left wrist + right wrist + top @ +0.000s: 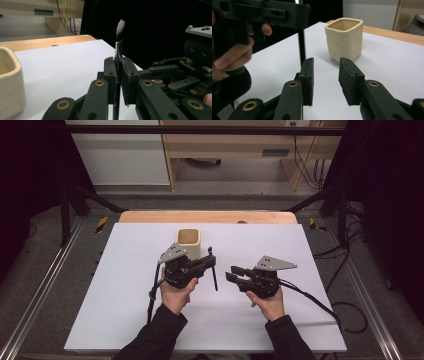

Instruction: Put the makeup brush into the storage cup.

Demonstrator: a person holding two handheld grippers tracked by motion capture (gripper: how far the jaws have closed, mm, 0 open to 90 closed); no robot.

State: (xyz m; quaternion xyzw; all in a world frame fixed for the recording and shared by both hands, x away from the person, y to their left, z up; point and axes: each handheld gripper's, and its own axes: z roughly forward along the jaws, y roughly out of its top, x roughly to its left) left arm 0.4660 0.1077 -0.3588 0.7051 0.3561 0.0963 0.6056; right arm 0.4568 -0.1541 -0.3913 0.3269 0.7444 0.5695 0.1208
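The left gripper (212,258) is clamped on a brush (119,45) just right of the cup (189,242). In the left gripper view the brush stands upright between the jaws, bristle tip up, handle down toward the table (125,285). The right gripper (326,75), right of the cup and near the brush, has its jaws parted with nothing between them.

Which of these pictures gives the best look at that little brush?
The left gripper view: the brush stands upright, clamped between the left gripper's jaws, white-and-black bristle tip clear against the dark. The high view shows it as a thin dark stick beside the cup. The right gripper view catches part of its black handle.
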